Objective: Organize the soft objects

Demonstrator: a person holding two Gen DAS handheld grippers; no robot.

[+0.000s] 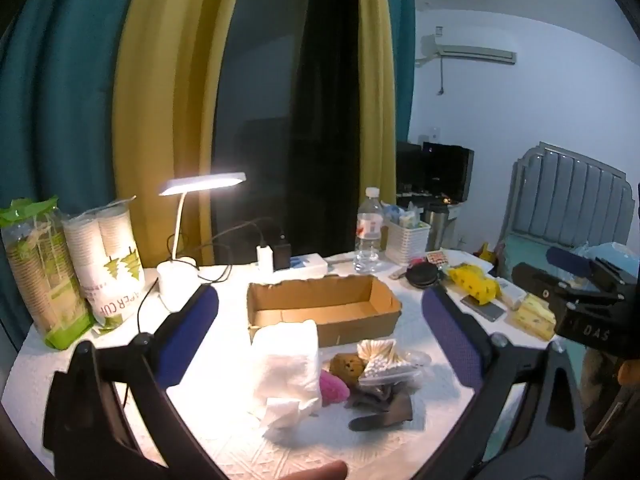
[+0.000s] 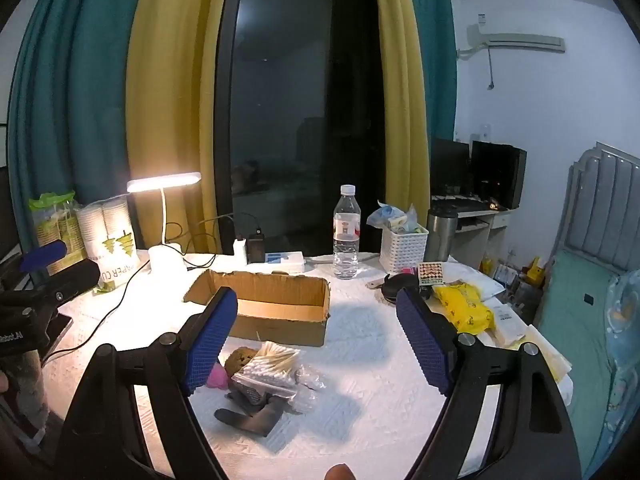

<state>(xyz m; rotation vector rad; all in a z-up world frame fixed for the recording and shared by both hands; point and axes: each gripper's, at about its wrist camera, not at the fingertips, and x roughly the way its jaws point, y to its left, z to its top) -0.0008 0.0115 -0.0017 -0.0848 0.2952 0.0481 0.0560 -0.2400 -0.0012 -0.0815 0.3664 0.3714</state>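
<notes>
An open cardboard box [image 1: 324, 308] [image 2: 280, 292] sits mid-table on the white cloth. In front of it is a small heap: a folded white towel [image 1: 288, 364], a brown plush bear [image 1: 348, 366] [image 2: 242, 358], a pink soft item [image 1: 334, 388] [image 2: 219, 376], a bag of cotton swabs [image 1: 384, 360] [image 2: 268, 368] and a dark grey cloth [image 1: 384, 408] [image 2: 256, 412]. My left gripper [image 1: 320, 296] hovers open above the heap, holding nothing. My right gripper [image 2: 316, 296] is open and empty too, up over the heap's right side. Each gripper shows at the edge of the other's view.
A lit desk lamp [image 1: 176, 272], paper cup packs [image 1: 108, 264] and cables stand at the back left. A water bottle [image 2: 346, 236], white basket [image 2: 402, 248], steel tumbler [image 2: 440, 236] and yellow bag [image 2: 464, 304] crowd the back right. A bed [image 2: 580, 320] lies beyond the table's right edge.
</notes>
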